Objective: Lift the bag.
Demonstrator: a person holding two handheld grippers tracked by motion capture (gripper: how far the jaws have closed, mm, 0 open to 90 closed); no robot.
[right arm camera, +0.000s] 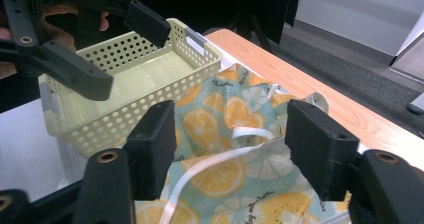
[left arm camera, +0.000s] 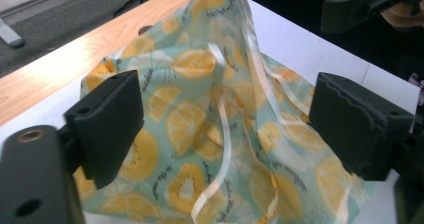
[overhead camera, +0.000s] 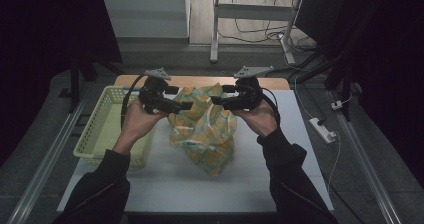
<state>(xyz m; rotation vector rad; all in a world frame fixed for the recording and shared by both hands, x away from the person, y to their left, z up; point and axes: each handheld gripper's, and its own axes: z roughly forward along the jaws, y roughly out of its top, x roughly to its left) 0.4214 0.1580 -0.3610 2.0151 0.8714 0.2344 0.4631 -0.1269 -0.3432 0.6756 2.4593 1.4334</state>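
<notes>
The desk [overhead camera: 280, 179] carries it all: a pale perforated basket [overhead camera: 102, 129] at its left edge, with nothing showing inside, and the lemon-print bag [overhead camera: 205, 129] crumpled mid-desk, toward the far edge. Left gripper [overhead camera: 182, 105] and right gripper [overhead camera: 216, 100] flank its top, jaws apart, gripping nothing. Looks like early going; the bag isn't in the basket yet.
</notes>
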